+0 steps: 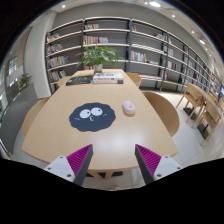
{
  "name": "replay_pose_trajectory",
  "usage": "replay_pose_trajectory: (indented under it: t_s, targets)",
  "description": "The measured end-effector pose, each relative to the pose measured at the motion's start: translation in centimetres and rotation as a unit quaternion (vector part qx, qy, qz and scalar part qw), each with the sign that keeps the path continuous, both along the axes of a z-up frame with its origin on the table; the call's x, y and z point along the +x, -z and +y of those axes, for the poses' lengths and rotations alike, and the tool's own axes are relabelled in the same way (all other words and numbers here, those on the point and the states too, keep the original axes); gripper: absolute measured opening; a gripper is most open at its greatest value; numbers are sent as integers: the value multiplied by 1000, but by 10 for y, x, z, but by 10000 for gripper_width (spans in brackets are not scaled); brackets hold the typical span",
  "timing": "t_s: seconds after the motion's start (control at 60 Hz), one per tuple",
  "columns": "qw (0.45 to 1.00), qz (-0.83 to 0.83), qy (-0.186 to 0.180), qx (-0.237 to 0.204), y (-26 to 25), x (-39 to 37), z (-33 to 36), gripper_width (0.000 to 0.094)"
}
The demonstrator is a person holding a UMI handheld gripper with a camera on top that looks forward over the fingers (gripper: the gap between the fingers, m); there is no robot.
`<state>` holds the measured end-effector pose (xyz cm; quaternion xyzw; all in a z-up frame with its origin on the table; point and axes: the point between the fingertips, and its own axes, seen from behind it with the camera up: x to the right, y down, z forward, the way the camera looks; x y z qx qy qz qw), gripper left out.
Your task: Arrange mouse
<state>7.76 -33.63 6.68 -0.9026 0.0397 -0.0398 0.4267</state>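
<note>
Hand-held gripper (pixel 113 160) open, mouse (pixel 128 107) small, distant

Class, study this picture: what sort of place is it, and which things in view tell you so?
Probably a library or reading room: long bookshelves line the back wall, and a wooden table with a chair stands before them. The gripper has its jaws open.

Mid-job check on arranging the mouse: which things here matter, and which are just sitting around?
Job things: mouse, dark round pad beside it, tool, open and well short of both.

Just lying about: keyboard, plant, chairs, bookshelves.
</note>
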Motion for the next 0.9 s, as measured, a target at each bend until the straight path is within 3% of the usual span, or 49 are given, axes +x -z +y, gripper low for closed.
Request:
replay_pose_trajectory:
  t_s: [0.217,0.467,0.667,0.717,0.9]
  targets:
    - [999,-7,11,-38,34,65,68,855]
    - [999,-6,-1,-53,72,108,182,821]
    - [999,17,-7,-46,73,111,252,683]
    - [999,17,-5,-50,74,113,260,501]
    - [997,15,-4,-79,76,113,263,367]
